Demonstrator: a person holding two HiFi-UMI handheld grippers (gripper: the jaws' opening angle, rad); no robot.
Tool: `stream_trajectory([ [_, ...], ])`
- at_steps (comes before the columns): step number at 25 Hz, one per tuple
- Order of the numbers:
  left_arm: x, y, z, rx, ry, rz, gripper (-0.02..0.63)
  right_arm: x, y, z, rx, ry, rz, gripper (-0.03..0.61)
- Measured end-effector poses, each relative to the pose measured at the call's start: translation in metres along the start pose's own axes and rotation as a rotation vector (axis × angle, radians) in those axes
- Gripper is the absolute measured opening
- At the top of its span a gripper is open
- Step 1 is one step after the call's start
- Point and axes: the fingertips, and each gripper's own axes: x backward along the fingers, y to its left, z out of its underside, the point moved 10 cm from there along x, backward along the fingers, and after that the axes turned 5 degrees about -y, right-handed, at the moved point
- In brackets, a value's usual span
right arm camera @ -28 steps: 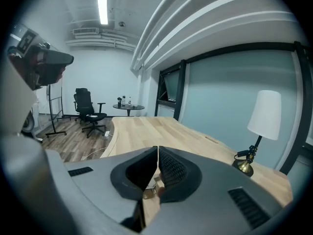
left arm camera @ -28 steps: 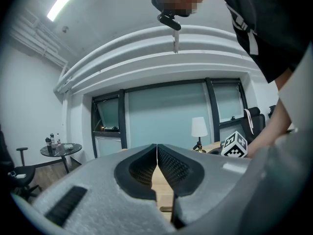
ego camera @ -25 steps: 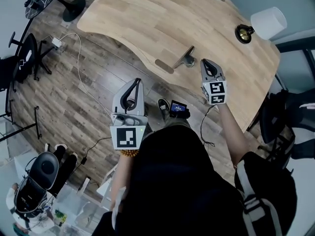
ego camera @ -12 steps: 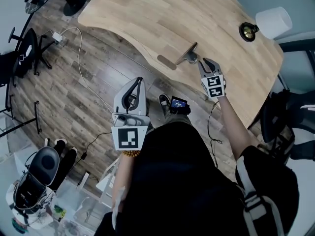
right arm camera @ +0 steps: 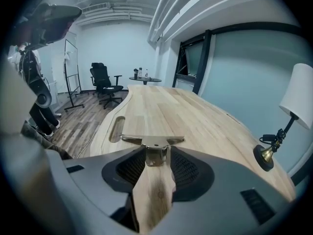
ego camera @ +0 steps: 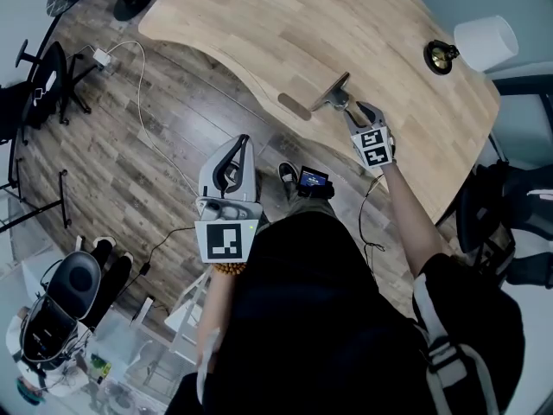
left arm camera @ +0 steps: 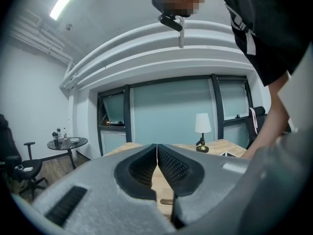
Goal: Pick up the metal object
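right hand-held gripper (right arm camera: 155,156): jaws part-way apart and opening. the metal object (right arm camera: 152,142) lies flat on the bench (right arm camera: 161,106), directly ahead of this hand-held gripper. its narrow stem reaches back between the two jaw tips, and its flat crossbar sits just beyond them. the pads (right arm camera: 188,168) flank the stem closely on both sides. no clamping is evident, so treat the object as not grasped. a slot (right arm camera: 116,129) in the bench top lies ahead and to the left of the hand-held gripper, near the object.

left hand-held gripper (left arm camera: 156,153): jaws closed together, nothing between them. it is held over the floor (ego camera: 130,145), off the bench, behind and to the left of the right hand-held gripper and well apart from the object.

task status, as judged from these views:
- approach: complete. the jaw tips are at the near end of the object.
- alignment: complete. the stem runs along the jaw centreline.
- grasp: not done.
- lift: not done. the object rests on the bench.

remaining steps: close the jaws on the stem, then raise the object clear of the bench.

caution: the stem looks like narrow, smooth metal and sits only at the jaw tips. a grip there may slip, so seating the stem deeper between the pads before closing is advisable.
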Motion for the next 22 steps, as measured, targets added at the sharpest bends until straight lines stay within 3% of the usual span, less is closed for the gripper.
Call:
stream_trajectory([
  [7,0.003,0.000,0.003,0.021,0.018,-0.024,0.020,-0.014,0.000,0.007,0.019,0.036,-0.047,0.209],
  [22,0.009,-0.002,0.003,0.025,0.019,-0.040,0.019,-0.043,0.001,0.010,0.032,0.083,-0.110,0.265],
])
